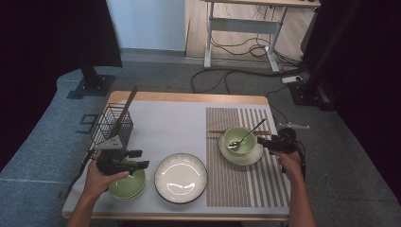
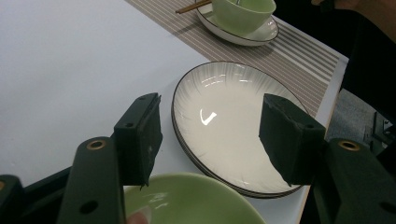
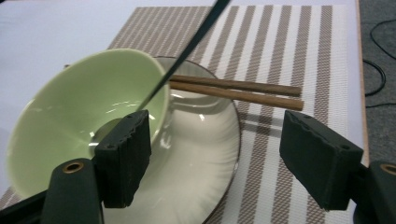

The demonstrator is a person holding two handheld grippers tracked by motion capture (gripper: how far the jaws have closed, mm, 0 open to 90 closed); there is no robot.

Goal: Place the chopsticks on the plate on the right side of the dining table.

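On the person's left, the left gripper (image 1: 142, 159) hangs just above the near-left green bowls (image 1: 127, 185), a small stack at the table's front edge, and its jaws stand wide apart with nothing between them. The left gripper view looks past those jaws onto the rim of the top bowl below and onto the large white plate (image 1: 181, 178), which lies on the bare tabletop just beside the bowls. At the right side, the right gripper (image 1: 263, 141) is held level with the right edge of the saucer (image 1: 241, 155) on the striped placemat (image 1: 248, 184), jaws spread wide and empty. In the right gripper view its left jaw sits in front of the saucer and the green bowl (image 3: 79, 116) that stands on it, while the other jaw is over the mat. A spoon (image 1: 246, 136) rests in that bowl, its handle slanting up and back past the rim. A pair of wooden chopsticks (image 3: 236, 90) lies across the far rim of the saucer. At the table's back left stands a black wire basket (image 1: 112, 125) with a wooden utensil leaning out of it.
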